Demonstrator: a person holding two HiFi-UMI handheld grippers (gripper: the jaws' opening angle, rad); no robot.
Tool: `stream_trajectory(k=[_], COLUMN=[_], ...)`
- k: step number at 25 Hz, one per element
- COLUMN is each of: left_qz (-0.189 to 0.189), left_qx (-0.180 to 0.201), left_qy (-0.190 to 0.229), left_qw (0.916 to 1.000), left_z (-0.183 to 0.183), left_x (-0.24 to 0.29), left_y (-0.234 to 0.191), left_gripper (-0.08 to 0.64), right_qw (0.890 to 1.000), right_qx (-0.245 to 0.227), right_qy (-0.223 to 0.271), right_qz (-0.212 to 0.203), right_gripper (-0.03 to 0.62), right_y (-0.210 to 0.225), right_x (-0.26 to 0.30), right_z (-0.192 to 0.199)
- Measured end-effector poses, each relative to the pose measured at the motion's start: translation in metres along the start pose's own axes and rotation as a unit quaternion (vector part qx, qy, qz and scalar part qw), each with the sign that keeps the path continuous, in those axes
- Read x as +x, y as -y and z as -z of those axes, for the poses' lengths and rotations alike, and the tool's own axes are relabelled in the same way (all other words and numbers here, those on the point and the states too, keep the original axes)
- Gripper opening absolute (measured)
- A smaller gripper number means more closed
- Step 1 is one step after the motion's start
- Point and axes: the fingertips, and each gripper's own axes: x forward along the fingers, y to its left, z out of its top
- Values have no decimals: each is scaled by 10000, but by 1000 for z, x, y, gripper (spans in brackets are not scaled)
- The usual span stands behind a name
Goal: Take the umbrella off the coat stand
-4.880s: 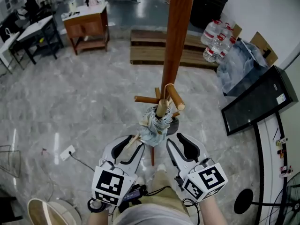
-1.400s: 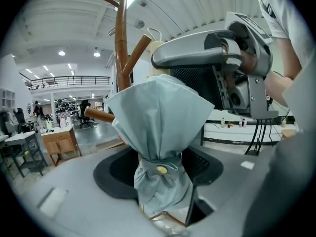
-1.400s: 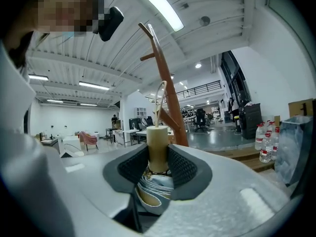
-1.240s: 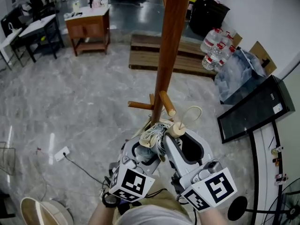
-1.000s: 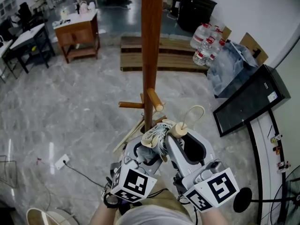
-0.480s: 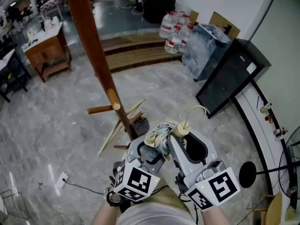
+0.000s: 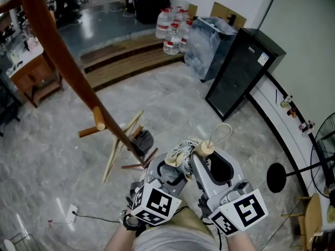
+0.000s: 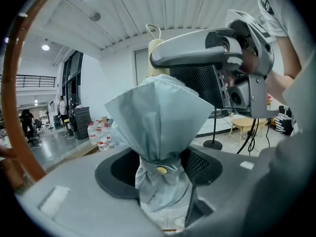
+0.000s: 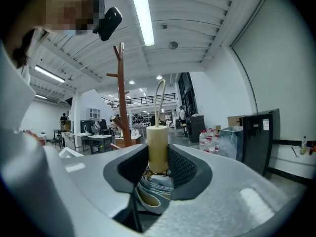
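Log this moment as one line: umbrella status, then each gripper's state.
umbrella: held clear of coat stand | left gripper: shut on its folded fabric | right gripper: shut on its handle

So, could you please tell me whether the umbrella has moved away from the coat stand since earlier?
Yes: the umbrella now sits right of the coat stand, clear of its pegs.

A black cabinet point(image 7: 238, 72) stands on the grey marble floor point(image 7: 172, 103) by the right wall, with a plastic-wrapped bundle point(image 7: 209, 41) and water bottles point(image 7: 170, 30) just beyond it, beside a low wooden platform point(image 7: 125, 56). A wooden table point(image 7: 31, 75) stands far left, a socket block point(image 7: 71, 212) lies lower left, and a fan point(image 7: 323, 145) with a round black base point(image 7: 279, 177) stands at right
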Motion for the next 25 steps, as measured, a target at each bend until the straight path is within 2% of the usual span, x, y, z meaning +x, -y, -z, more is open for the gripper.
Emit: stream_trajectory(k=[9,25], left_qz=[305,376], left_qx=[69,63], left_qy=[-69,-141], left_qw=[9995,9992], left_z=[3,8], left_x=[11,14], left_y=[17,19], left_gripper=[279,279], right_qw=[9995,9992], right_qx=[108,173], right_qy=[-84,-138], right_qz=[275,330], right_gripper=[124,124], right_y=[13,16], right_x=[-14,-13], right_z=[10,14])
